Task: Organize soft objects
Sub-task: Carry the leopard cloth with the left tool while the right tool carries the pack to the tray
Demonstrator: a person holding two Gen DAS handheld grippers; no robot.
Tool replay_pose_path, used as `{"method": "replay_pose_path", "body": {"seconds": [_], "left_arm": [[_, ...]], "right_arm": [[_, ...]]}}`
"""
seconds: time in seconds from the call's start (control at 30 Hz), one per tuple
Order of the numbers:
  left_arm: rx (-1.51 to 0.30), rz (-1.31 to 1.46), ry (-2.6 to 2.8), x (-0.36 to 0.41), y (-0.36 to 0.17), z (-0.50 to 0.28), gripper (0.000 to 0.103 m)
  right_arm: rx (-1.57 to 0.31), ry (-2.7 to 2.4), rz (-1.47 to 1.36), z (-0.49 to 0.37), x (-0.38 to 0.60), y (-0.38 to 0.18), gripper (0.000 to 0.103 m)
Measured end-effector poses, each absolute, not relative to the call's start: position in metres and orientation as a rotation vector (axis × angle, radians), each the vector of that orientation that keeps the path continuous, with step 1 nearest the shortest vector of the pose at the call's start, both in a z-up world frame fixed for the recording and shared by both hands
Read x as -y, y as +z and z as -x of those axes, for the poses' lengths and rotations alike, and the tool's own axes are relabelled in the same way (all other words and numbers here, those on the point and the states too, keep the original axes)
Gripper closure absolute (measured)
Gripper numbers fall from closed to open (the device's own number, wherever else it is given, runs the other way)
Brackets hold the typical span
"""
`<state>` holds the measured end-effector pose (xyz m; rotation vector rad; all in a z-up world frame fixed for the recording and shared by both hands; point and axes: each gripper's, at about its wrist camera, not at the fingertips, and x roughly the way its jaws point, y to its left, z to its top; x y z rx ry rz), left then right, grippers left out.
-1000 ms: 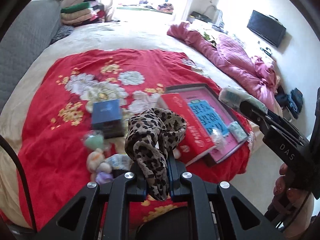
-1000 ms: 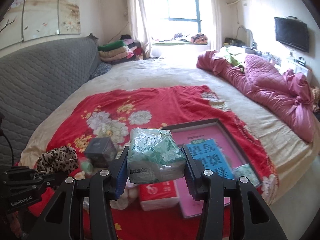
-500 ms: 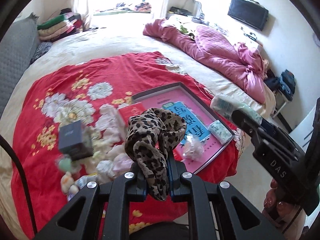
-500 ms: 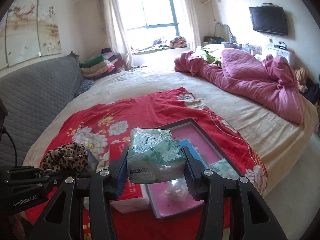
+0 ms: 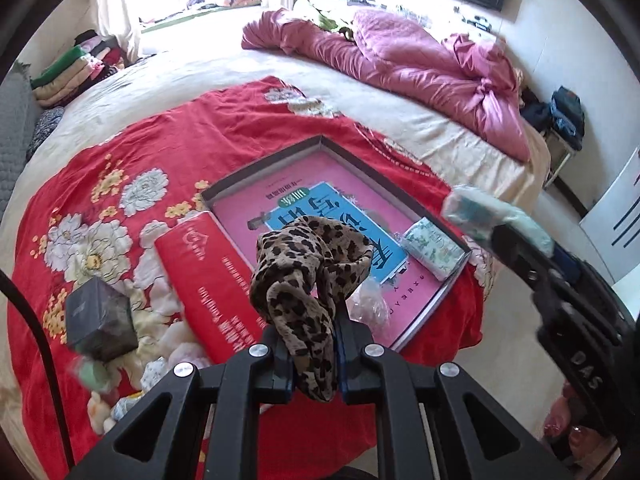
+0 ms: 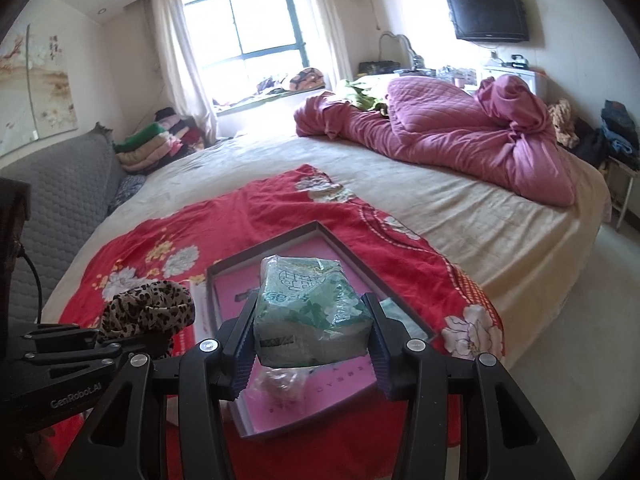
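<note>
Up front, the leopard-print scarf hangs clamped in the left claw above the shallow box on the bed's red blanket; right, the right claw squeezes a tissue pack.

Left claw pinches leopard-print cloth above the pink-lined tray.
</note>
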<state>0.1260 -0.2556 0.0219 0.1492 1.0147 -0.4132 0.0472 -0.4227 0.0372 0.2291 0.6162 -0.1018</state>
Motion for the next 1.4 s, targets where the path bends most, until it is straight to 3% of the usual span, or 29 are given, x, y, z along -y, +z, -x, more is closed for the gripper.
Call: {"method": "replay_pose_path", "body": {"seconds": [0.33,1.4], "left_arm": [[-1.117,-0.209,-0.421,0.283,-0.022,-0.162,0.088],[-1.209,-0.322,-0.406,0.307,-0.071,-0.196,0.087]], "right_arm": [[-0.633,-0.138,-0.258,-0.054,0.441,0.017,0.053],[-0.796,-0.127,-0.182,-0.107,0.422,-0.065,0.053]]}}
